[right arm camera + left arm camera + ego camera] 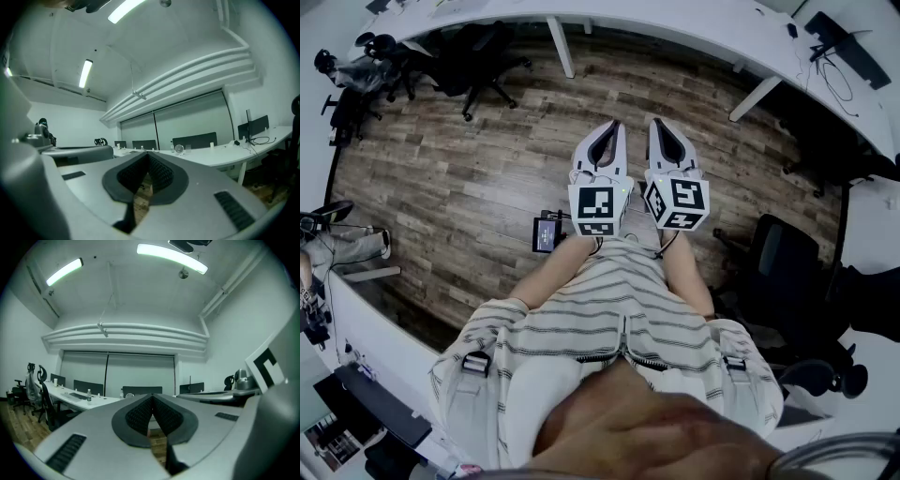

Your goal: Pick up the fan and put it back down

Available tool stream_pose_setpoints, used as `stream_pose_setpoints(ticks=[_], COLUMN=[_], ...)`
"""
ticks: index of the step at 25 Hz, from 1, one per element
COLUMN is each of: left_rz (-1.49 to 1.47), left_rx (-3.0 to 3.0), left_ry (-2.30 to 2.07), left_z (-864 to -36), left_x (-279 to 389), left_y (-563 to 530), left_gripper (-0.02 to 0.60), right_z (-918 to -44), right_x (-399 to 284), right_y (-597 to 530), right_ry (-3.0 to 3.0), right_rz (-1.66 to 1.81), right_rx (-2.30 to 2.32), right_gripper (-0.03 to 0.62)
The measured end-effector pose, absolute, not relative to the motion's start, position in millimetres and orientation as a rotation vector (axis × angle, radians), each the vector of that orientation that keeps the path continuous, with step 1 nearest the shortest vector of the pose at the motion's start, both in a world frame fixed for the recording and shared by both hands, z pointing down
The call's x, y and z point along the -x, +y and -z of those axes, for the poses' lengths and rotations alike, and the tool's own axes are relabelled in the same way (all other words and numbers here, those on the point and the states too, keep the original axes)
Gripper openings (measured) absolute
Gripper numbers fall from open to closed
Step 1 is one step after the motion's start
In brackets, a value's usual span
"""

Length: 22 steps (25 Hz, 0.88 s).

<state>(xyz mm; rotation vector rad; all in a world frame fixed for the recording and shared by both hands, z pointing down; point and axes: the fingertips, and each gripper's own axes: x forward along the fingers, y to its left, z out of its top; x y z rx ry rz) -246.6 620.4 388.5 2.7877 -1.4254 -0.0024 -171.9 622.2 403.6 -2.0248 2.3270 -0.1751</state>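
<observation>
the big floor [487,169] was brown wood planks. a long white desk [220,157] with a smooth top curved round the room, with black chairs [478,56] by it. the left gripper [612,127] and the right gripper [656,124] were smooth and grey, held level side by side over the floor. both had their jaws pressed together with nothing in them. their pads [159,171] were dark and bumpy. the fan [178,148] was small and round. it stood far off on the desk, well apart from both grippers. i think the job had not begun: reaching, lifting and putting down were all left.
</observation>
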Motion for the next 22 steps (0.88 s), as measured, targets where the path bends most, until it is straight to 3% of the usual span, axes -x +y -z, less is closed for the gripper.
stream_pose_setpoints(ticks=[22], left_rz=[-0.015], left_rx=[-2.736], left_ry=[-1.476], left_z=[-396], left_x=[216], left_y=[629], left_gripper=[0.006], right_z=[-403], right_x=[149], right_y=[632], right_ry=[2.401], right_rz=[0.182], right_rx=[1.913], right_gripper=[0.011])
